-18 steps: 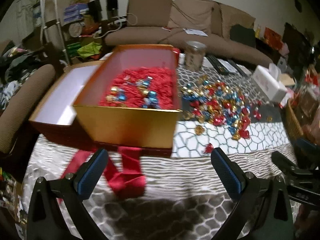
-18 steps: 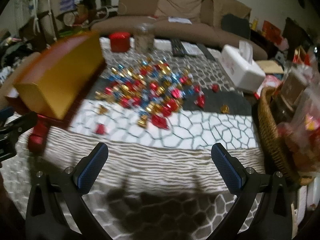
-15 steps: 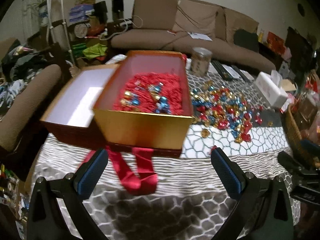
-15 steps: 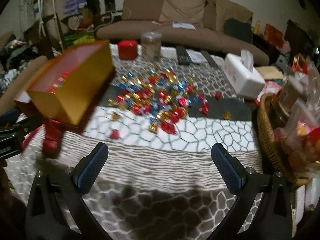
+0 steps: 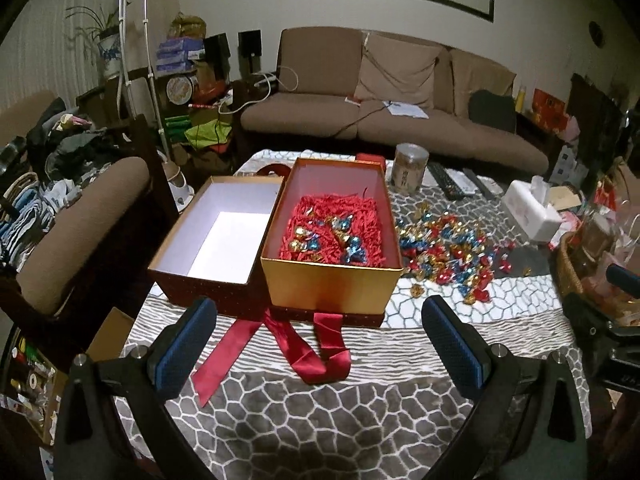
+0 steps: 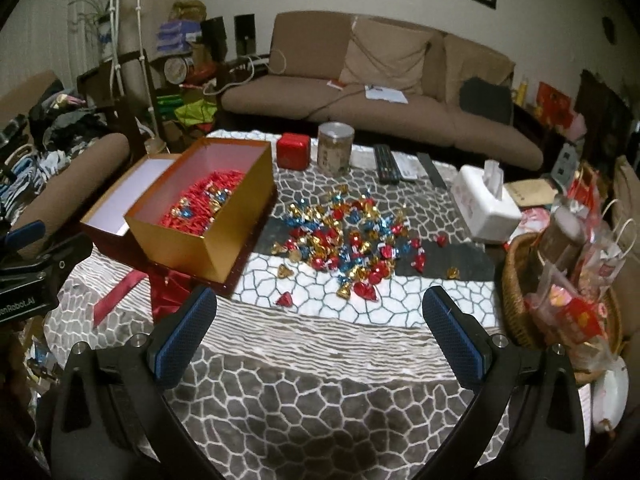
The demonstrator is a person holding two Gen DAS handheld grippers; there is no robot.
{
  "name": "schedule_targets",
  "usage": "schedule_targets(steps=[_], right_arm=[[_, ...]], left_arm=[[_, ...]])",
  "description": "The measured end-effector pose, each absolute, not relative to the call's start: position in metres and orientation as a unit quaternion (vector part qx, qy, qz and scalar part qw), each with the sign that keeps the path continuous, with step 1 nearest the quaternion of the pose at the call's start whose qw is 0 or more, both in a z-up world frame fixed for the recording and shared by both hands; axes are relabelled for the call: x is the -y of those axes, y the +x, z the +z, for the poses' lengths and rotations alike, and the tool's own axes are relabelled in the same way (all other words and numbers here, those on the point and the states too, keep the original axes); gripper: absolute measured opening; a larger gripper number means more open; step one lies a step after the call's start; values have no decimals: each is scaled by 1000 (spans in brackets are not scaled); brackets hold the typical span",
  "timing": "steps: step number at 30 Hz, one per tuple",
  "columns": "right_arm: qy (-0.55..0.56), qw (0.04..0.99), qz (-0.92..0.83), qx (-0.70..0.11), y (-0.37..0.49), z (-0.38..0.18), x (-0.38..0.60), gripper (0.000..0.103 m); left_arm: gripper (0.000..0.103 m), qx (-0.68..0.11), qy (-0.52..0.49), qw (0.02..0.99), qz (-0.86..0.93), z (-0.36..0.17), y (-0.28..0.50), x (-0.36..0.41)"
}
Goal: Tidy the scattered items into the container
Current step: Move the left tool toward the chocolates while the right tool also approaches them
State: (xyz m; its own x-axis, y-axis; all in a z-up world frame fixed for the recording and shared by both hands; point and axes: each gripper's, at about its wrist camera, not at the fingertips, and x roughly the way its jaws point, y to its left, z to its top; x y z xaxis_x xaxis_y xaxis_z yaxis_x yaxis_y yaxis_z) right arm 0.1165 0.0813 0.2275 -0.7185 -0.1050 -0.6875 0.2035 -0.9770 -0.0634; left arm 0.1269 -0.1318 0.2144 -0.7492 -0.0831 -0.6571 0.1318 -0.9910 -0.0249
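A gold box point(image 5: 332, 284) point(image 6: 224, 236) holds red paper shreds and a few foil-wrapped candies point(image 5: 348, 240). Its open lid point(image 5: 218, 240) lies to its left. A pile of red, blue and gold wrapped candies point(image 5: 448, 244) point(image 6: 344, 240) is scattered on the table to the right of the box. My left gripper point(image 5: 320, 344) is open and empty, held above the table's near edge in front of the box. My right gripper point(image 6: 320, 328) is open and empty, in front of the candy pile.
A red ribbon point(image 5: 312, 348) trails from the box toward me. A glass jar point(image 6: 335, 154), a red tin point(image 6: 294, 151), remotes point(image 6: 386, 164) and a white tissue box point(image 6: 486, 204) stand at the back. A wicker basket point(image 6: 516, 292) of packets sits at the right edge.
Both grippers have pulled back and risen, so the box and candy pile look smaller and farther away. Both stay open and empty.
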Motion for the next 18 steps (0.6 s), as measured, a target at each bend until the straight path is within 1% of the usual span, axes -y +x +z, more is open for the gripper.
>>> schedule_targets(steps=[5, 9, 15, 18], right_arm=[[357, 95, -927, -63, 126, 238, -87, 103], [353, 96, -929, -53, 133, 237, -110, 103], [358, 118, -926, -11, 133, 221, -163, 103], [362, 120, -924, -13, 130, 206, -181, 103]], left_arm=[[103, -37, 336, 38, -940, 221, 136, 118], [103, -37, 332, -1, -943, 214, 137, 99], [103, -30, 327, -71, -942, 181, 135, 61], [103, -8, 320, -111, -941, 158, 134, 38]])
